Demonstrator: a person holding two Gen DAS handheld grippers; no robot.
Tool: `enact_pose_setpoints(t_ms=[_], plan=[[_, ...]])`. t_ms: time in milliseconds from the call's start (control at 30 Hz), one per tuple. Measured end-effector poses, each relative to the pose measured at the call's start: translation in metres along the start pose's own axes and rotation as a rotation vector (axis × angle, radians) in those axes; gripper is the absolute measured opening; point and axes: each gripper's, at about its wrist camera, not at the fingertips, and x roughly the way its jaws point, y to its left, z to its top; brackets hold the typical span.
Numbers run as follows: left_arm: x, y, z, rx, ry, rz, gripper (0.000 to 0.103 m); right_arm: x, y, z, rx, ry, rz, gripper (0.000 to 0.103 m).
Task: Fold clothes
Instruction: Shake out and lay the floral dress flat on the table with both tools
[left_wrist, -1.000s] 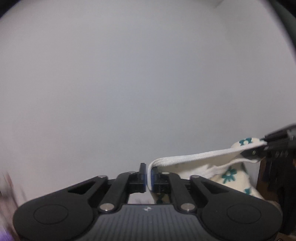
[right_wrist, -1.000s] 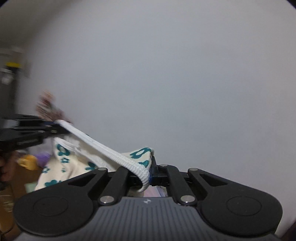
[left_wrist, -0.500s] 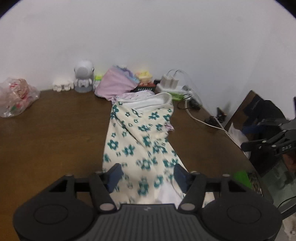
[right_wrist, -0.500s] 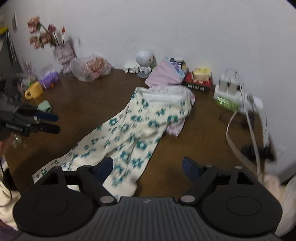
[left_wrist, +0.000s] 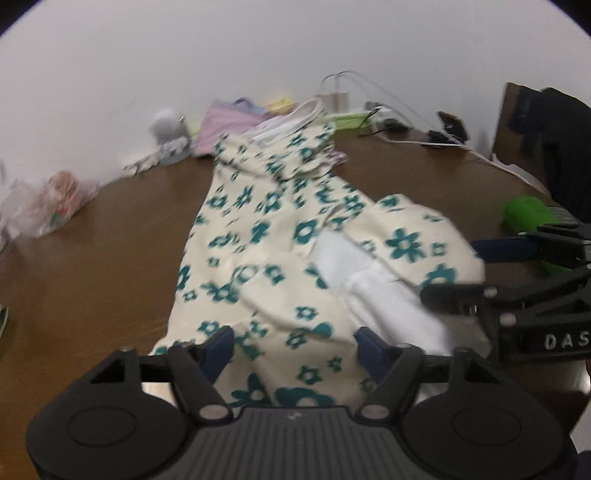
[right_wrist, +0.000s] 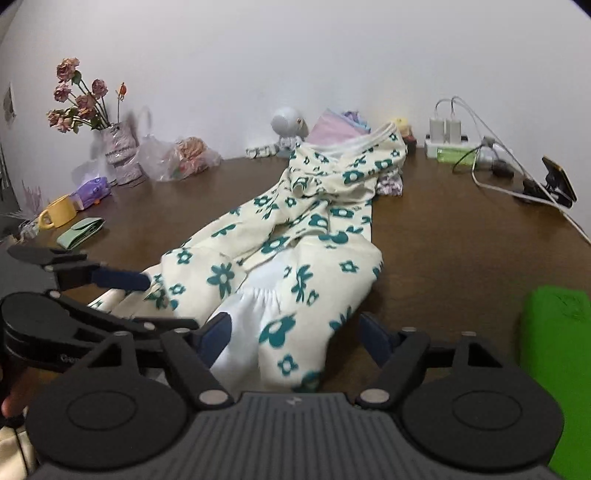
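Observation:
Cream trousers with teal flowers (left_wrist: 266, 236) lie stretched along the brown table (left_wrist: 92, 258), waistband at the far end, white cuffs near me; they also show in the right wrist view (right_wrist: 295, 243). My left gripper (left_wrist: 293, 349) is open, its jaws spread over the near end of the cloth, holding nothing. My right gripper (right_wrist: 295, 332) is open over the near leg ends and white cuff. Each gripper shows in the other's view, the right gripper (left_wrist: 458, 273) at the right and the left gripper (right_wrist: 147, 299) at the left, both open beside the cloth.
A pink folded garment (right_wrist: 332, 127), a small white robot toy (right_wrist: 286, 123), a power strip with chargers and cables (right_wrist: 454, 147) and a phone (right_wrist: 557, 182) line the far edge. A vase of flowers (right_wrist: 114, 151), plastic bag (right_wrist: 177, 158), yellow mug (right_wrist: 59, 214) stand left. A green object (right_wrist: 554, 332) lies right.
A second ago both grippers were shut on the white waistband, held up against the wall. They let go; the trousers now lie on the table, and both grippers came down to the near leg ends.

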Motion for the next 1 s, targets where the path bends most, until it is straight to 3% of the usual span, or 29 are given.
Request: enact_pose_setpoints(t_ms=[33,67,100,133,167,233,300,433,500,533,567,600,733,833,867,933,967,1000], plan=[[0.003,0.006,-0.001,-0.033,0.009,-0.025,0.031,0.003,0.001,0.0,-0.001,-0.014,-0.006,0.066],[0.006,0.012,-0.002,-0.064,0.014,-0.042,0.014,0.007,-0.001,0.0,0.001,-0.009,-0.005,0.052],[0.007,0.018,-0.003,-0.089,0.013,-0.048,0.01,0.012,-0.002,0.0,0.003,-0.004,-0.004,0.041],[0.007,0.024,-0.004,-0.11,0.012,-0.051,0.009,0.016,-0.002,-0.002,0.007,0.021,-0.003,0.013],[0.005,0.031,-0.006,-0.122,0.008,-0.042,0.006,0.019,-0.003,-0.004,0.011,0.046,-0.002,0.006],[-0.005,0.049,-0.009,-0.14,-0.01,0.003,0.005,0.015,0.002,-0.012,-0.019,0.066,0.012,0.005],[-0.014,0.08,-0.009,-0.172,-0.039,0.141,0.005,0.005,0.018,-0.021,-0.106,0.075,0.049,0.004],[-0.033,0.141,0.005,-0.324,-0.103,0.452,0.012,-0.011,0.059,-0.032,-0.266,0.102,0.295,0.005],[-0.043,0.143,0.009,-0.351,-0.146,0.479,0.021,-0.019,0.075,-0.034,-0.314,0.085,0.428,0.015],[-0.048,0.144,0.011,-0.365,-0.167,0.492,0.027,-0.024,0.076,-0.031,-0.317,0.062,0.452,0.037],[-0.05,0.14,0.012,-0.363,-0.177,0.483,0.042,-0.029,0.076,-0.027,-0.319,0.037,0.474,0.058],[-0.051,0.129,0.01,-0.334,-0.164,0.438,0.051,-0.032,0.069,-0.021,-0.287,0.007,0.462,0.063],[-0.049,0.072,-0.003,-0.248,-0.086,0.178,0.056,-0.026,0.02,0.004,-0.066,0.0,0.371,0.064],[-0.039,0.03,-0.014,-0.196,-0.021,-0.033,0.065,-0.005,-0.003,0.017,-0.005,0.021,0.141,0.063],[-0.033,0.018,-0.018,-0.177,0.001,-0.07,0.065,0.004,-0.009,0.02,0.007,0.03,0.057,0.063],[-0.024,-0.003,-0.026,-0.109,0.038,-0.072,0.065,0.018,-0.015,0.021,0.024,0.033,-0.014,0.063],[-0.022,-0.01,-0.029,-0.076,0.043,-0.065,0.064,0.024,-0.018,0.022,0.037,0.033,-0.015,0.063],[-0.024,-0.015,-0.032,-0.047,0.032,-0.058,0.056,0.029,-0.017,0.022,0.037,0.034,-0.014,0.063]])
